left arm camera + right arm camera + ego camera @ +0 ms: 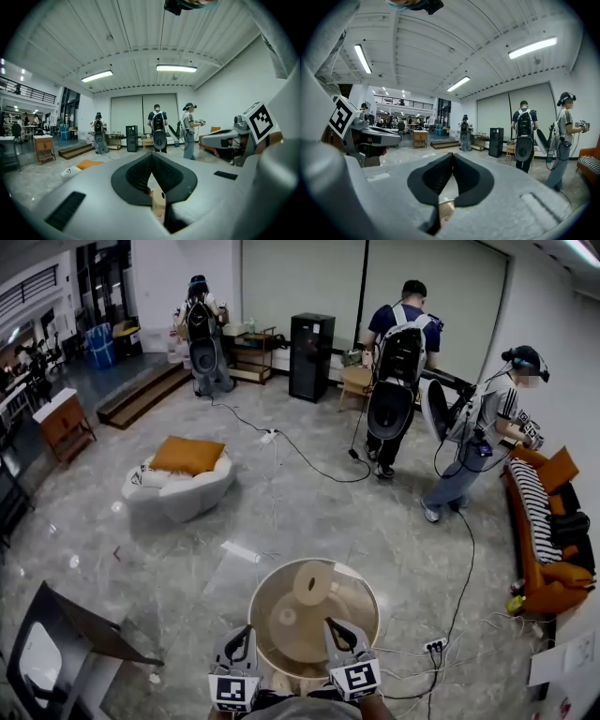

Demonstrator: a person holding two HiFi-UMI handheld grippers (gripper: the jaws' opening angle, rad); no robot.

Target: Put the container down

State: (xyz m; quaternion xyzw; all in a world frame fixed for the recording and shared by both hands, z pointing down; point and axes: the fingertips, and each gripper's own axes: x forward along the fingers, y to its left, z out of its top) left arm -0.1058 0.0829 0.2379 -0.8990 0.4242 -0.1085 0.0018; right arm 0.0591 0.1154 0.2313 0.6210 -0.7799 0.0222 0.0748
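A round beige container (313, 615) with a pale rim stands on the floor right below me, with a lighter disc (312, 582) showing inside it. My left gripper (240, 641) and right gripper (339, 634) hang over its near rim, both pointing forward. In the left gripper view the left gripper (152, 157) has its jaws closed tip to tip, with a beige piece (158, 201) showing below through the gap. The right gripper (452, 157) is shut as well, with a bit of beige rim (446, 206) under it. Neither holds anything that I can see.
A white pouf (178, 493) with an orange cushion lies at left. A dark table (66, 634) stands at bottom left and an orange sofa (548, 559) at right. Three people with backpacks stand at the far side near a black speaker (310, 356). Cables and a power strip (434, 645) cross the floor.
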